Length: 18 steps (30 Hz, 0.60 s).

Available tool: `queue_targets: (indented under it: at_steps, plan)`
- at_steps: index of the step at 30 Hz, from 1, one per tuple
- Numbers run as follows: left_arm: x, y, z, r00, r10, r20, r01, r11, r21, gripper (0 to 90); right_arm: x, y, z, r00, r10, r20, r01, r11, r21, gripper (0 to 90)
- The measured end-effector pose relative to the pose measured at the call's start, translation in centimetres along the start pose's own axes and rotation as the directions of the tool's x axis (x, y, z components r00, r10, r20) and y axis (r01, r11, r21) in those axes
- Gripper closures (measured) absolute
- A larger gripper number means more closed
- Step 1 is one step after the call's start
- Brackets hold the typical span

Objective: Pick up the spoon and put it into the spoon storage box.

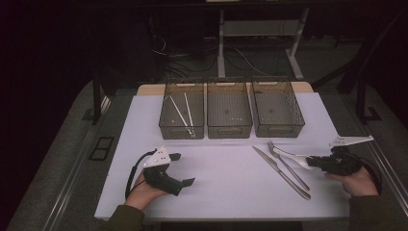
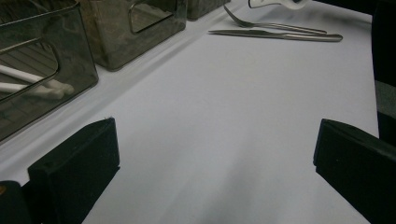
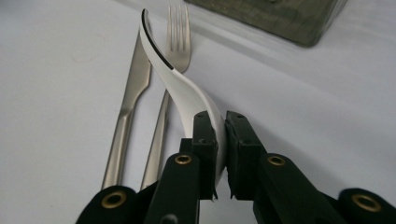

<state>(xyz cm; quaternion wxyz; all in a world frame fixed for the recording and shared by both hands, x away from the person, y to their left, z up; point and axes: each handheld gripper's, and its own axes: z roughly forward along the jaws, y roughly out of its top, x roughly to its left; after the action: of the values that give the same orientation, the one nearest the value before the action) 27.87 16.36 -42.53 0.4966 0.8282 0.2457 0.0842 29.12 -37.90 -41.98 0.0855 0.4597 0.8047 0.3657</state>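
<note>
A white spoon [image 3: 180, 86] is pinched by its bowl end between the jaws of my right gripper [image 3: 225, 154]; its handle points away over a metal fork [image 3: 176, 32] and a metal knife [image 3: 135, 79]. From above, the right gripper [image 1: 312, 162] sits at the table's right side, with the spoon [image 1: 290, 154] sticking out leftward above the fork [image 1: 293, 172] and the knife [image 1: 279, 170]. At the front left, my left gripper [image 1: 185, 169] rests in a hand with its jaws wide apart. Between those jaws [image 2: 215, 177] lies bare tabletop.
Three smoky see-through bins stand in a row at the back: left [image 1: 166, 109], middle [image 1: 229, 130], right [image 1: 277, 131]. The left bin holds white sticks [image 1: 182, 114]. The white table [image 1: 226, 183] ends close to both hands at the front.
</note>
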Motion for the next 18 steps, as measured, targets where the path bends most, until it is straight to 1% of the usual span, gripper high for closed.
queue_targets:
  at_steps: [12, 18]
  plan:
    - [0.0, 0.0, 0.1, 1.0000, -0.001, 0.001, 0.001, 1.0000, 0.003, 0.0, 0.5, 0.8, -1.0, 1.0000, -0.002, 0.001, 0.002, 0.997, -0.083, 82.8]
    - [0.0, 0.0, 0.1, 1.0000, 0.001, 0.002, -0.001, 1.0000, 0.005, 0.0, 0.6, 1.2, -1.6, 0.9999, 0.016, -0.004, -0.016, 0.993, -0.120, 82.8]
